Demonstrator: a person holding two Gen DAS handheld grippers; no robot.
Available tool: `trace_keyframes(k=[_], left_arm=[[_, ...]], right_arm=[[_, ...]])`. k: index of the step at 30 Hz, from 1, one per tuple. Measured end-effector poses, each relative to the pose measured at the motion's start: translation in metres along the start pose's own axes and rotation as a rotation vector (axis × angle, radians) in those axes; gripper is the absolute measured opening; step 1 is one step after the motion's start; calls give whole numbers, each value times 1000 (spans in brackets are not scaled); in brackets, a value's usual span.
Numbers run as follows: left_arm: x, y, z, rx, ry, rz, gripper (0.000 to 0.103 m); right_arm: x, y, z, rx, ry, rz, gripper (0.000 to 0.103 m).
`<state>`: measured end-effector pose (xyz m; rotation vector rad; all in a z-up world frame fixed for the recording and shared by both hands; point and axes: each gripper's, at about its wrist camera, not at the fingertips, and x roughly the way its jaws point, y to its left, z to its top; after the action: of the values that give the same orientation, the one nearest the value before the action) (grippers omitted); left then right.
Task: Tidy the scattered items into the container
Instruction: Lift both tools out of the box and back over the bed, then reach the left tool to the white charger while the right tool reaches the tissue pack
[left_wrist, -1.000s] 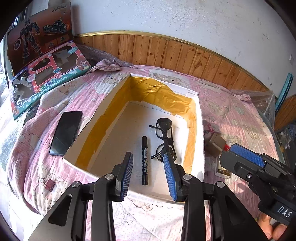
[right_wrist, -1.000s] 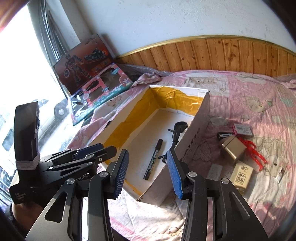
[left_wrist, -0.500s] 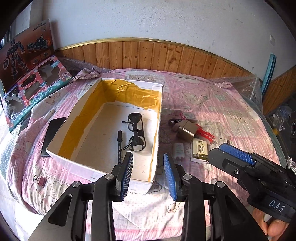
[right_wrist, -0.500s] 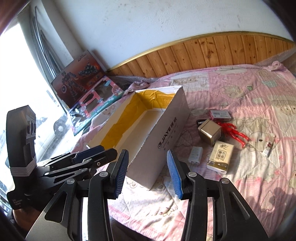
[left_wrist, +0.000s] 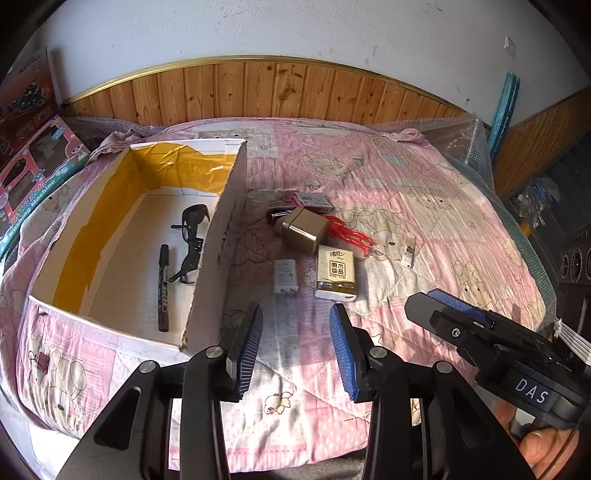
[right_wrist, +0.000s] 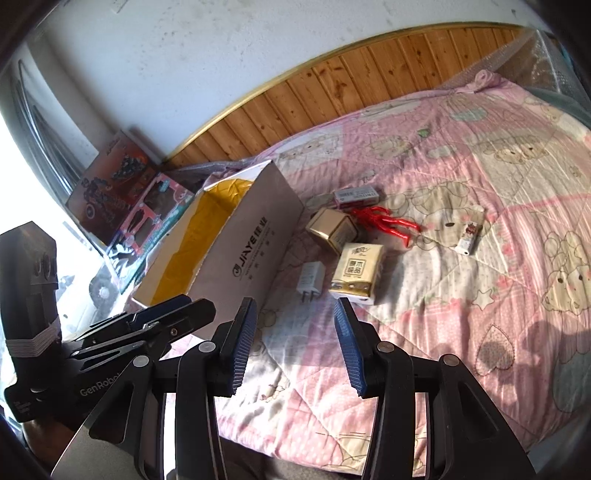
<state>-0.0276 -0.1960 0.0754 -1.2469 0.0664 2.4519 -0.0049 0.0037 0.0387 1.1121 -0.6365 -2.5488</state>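
- Left wrist view: the left tongs (left_wrist: 295, 345) sit at the bottom centre, blades apart, nothing between them, over the pink bed (left_wrist: 424, 192).
- The box (left_wrist: 218, 236) lies at the left of the frame; inside it are a marker (left_wrist: 163, 286) and, beside it, glasses (left_wrist: 190, 240).
- Right of the box, on the bed at frame centre, lie a charger (left_wrist: 285, 275), a tissue pack (left_wrist: 336, 273), a tan case (left_wrist: 304, 230), a red clip (left_wrist: 349, 234), a flat packet (left_wrist: 314, 201) and, further right, a small tube (left_wrist: 408, 253).
- The right tongs (left_wrist: 454, 314) enter at lower right; whether they are apart or together cannot be told here.
- Right wrist view: the right tongs (right_wrist: 295, 349) fill the bottom centre, blades apart and empty.
- The box (right_wrist: 255, 251) stands at centre left, its printed wall facing the camera.
- The charger (right_wrist: 311, 280) and tissue pack (right_wrist: 356, 271) lie just right of the box, above the tongs; the tan case (right_wrist: 330, 229), red clip (right_wrist: 388, 219) and packet (right_wrist: 356, 195) lie beyond, the tube (right_wrist: 470, 232) to the right.
- The left tongs (right_wrist: 147, 325) show at lower left.
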Motion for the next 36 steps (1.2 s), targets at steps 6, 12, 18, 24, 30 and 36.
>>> trace_keyframes(k=[6, 12, 18, 24, 30, 36], left_arm=[[41, -16, 5, 28, 58, -18, 41], [75, -12, 11, 5, 109, -25, 41], [101, 3, 18, -39, 141, -13, 41], [125, 18, 20, -64, 175, -1, 42], [143, 25, 26, -44, 198, 4, 43], [170, 26, 28, -30, 246, -16, 48]], right_arm=[[16, -21, 3, 40, 31, -47, 48], [46, -32, 12, 67, 80, -84, 48], [85, -34, 28, 74, 136, -145, 48], [130, -34, 40, 60, 207, -206, 50], [161, -36, 46, 20, 264, -249, 52], [182, -46, 47, -47, 321, -288, 66]])
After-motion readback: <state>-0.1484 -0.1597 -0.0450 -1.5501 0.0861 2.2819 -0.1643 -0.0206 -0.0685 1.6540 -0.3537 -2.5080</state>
